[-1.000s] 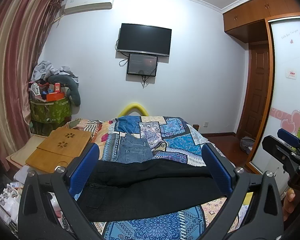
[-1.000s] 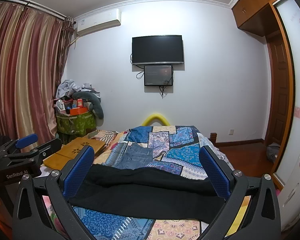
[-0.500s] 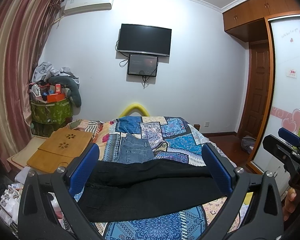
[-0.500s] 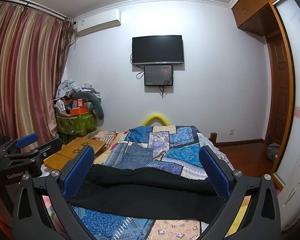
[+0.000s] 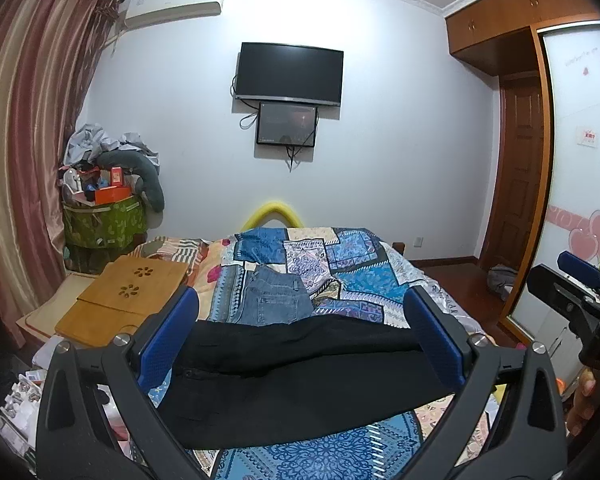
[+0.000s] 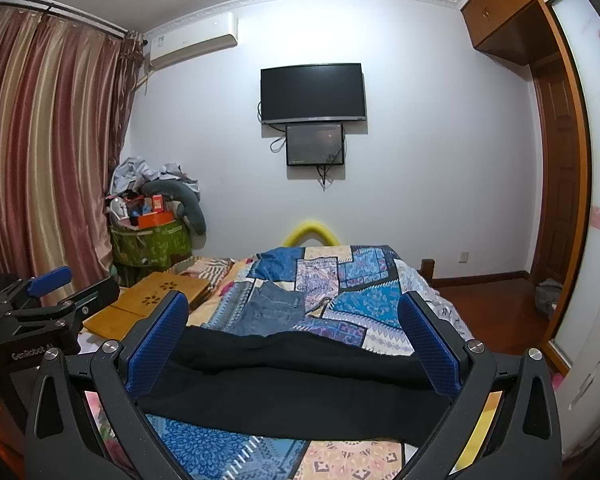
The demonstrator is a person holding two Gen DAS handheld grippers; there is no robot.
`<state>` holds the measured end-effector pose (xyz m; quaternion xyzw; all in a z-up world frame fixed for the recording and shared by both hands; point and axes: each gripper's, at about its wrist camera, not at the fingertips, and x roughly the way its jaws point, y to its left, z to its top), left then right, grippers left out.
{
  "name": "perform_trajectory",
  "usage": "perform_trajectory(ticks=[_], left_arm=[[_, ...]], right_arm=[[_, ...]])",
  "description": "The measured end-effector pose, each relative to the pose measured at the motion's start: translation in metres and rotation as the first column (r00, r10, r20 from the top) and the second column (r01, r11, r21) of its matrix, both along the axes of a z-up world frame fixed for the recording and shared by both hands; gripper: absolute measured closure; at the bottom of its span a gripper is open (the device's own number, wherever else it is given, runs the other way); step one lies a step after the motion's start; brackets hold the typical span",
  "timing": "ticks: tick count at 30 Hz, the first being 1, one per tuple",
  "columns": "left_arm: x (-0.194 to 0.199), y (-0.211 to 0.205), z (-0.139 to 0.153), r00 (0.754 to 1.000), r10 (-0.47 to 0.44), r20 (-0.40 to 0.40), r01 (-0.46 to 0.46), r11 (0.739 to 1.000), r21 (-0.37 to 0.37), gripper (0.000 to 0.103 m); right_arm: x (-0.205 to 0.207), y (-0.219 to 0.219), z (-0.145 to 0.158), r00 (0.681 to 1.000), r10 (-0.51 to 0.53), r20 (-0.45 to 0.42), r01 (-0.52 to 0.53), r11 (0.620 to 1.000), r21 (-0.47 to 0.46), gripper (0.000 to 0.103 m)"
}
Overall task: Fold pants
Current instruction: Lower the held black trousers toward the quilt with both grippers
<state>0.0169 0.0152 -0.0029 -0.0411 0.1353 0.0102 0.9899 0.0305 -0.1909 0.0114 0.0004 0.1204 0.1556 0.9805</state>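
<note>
Black pants [image 5: 300, 376] lie crosswise on the near patchwork quilt [image 5: 356, 272], folded jeans [image 5: 274, 300] beyond; my left gripper [image 5: 300, 344] and right gripper [image 6: 292, 344] gape wide above them, empty.

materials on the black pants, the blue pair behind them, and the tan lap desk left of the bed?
Black pants: matte woven cloth, probably cotton twill; no sheen, soft creases, hard to tell finer.
Blue pair: denim, by the faded wash and the visible stitched seams.
Lap desk: light wood or bamboo, smooth finish; rigid flat panels with flower-shaped cut-out vents.
</note>
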Motion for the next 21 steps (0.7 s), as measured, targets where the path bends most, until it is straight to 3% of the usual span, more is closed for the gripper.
perform_trajectory(ticks=[11, 15, 21], left_arm=[[0.067, 0.016, -0.020, 0.996, 0.023, -0.086, -0.021, 1.000, 0.015, 0.000], [0.105, 0.025, -0.033, 0.991, 0.053, -0.125, -0.048, 0.998, 0.044, 0.000], [0.176, 0.050, -0.067, 0.973, 0.085, -0.216, -0.073, 0.995, 0.067, 0.000]], right_arm=[[0.056, -0.009, -0.024, 0.994, -0.027, -0.107, 0.030, 0.999, 0.021, 0.000], [0.085, -0.017, -0.038, 0.986, -0.047, -0.159, 0.052, 0.998, 0.029, 0.000], [0.132, -0.024, -0.067, 0.970, -0.091, -0.226, 0.086, 0.996, -0.030, 0.000]])
